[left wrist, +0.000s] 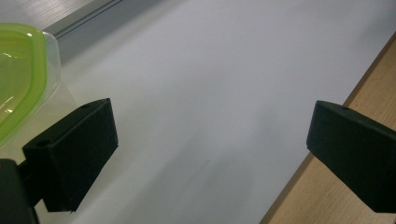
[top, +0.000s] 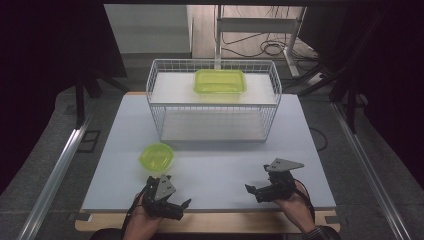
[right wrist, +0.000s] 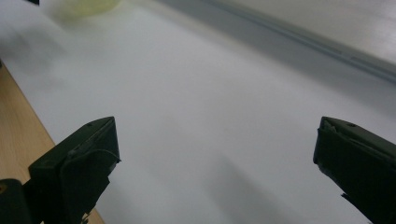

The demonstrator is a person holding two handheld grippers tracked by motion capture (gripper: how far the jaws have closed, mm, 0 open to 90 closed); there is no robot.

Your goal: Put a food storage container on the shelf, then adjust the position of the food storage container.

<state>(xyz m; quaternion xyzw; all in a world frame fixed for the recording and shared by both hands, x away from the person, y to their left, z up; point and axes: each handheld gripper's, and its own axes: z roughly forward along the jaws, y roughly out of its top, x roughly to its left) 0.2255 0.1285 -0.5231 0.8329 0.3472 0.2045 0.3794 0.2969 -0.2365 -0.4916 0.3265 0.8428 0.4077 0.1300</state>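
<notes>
A small round green container (top: pixel 156 156) sits on the white table (top: pixel 215 170) at the front left; its lidded edge (left wrist: pixel 21 79) fills the upper left of the left gripper view, and a blur of it (right wrist: pixel 84 6) appears far off in the right gripper view. A rectangular green container (top: pixel 220 81) lies on the upper shelf of a white wire basket (top: pixel 214 100) at the back. My left gripper (top: pixel 179 206) hovers open near the front edge, just in front of the round container. My right gripper (top: pixel 252 191) is open at the front right, jaws pointing left, nothing between them.
The table's wooden front edge (top: pixel 210 222) runs under both hands. Metal rails (top: pixel 55 175) flank the table on the floor. A desk frame with cables (top: pixel 270 45) stands behind the basket. Bare table surface lies between the grippers and the basket.
</notes>
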